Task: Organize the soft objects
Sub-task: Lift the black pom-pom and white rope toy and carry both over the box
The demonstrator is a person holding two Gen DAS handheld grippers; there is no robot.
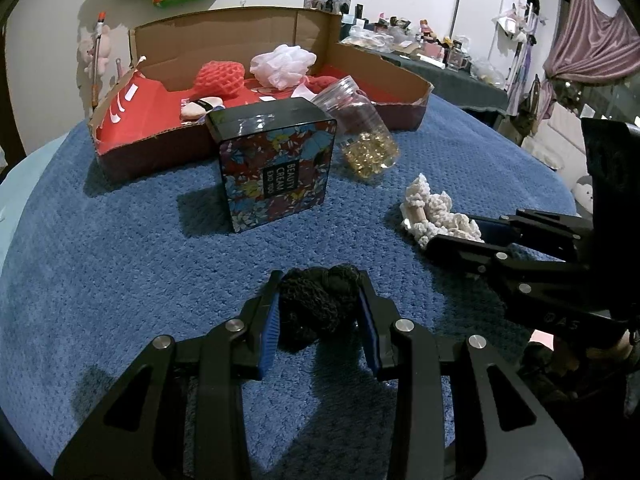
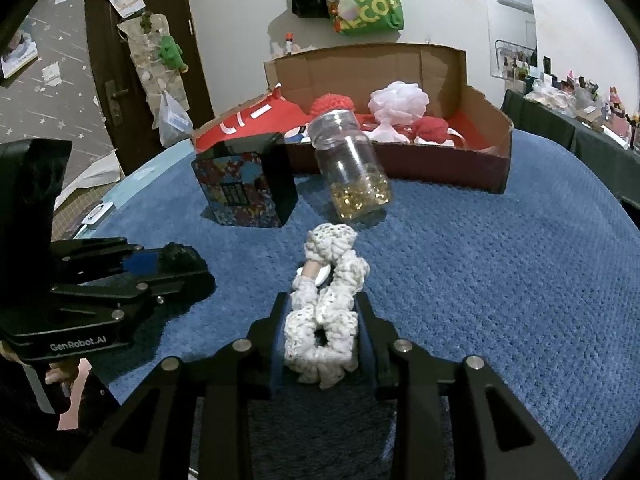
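Observation:
My left gripper (image 1: 318, 312) is shut on a black mesh scrunchie (image 1: 320, 304), just above the blue towel. My right gripper (image 2: 320, 320) is shut on a white crocheted scrunchie (image 2: 324, 304) that lies on the towel; it also shows in the left wrist view (image 1: 432, 212). The left gripper shows at the left of the right wrist view (image 2: 176, 264). A cardboard box (image 1: 404, 76) with a red lining stands at the back and holds a red knitted item (image 1: 220, 78), a white mesh puff (image 1: 282, 64) and other soft items.
A floral "Beauty Cream" tin (image 1: 276, 172) stands in front of the box. A clear jar of gold capsules (image 1: 360, 132) leans beside it. The blue towel (image 1: 120, 280) covers the table. A cluttered dark table (image 1: 460, 76) stands at the right rear.

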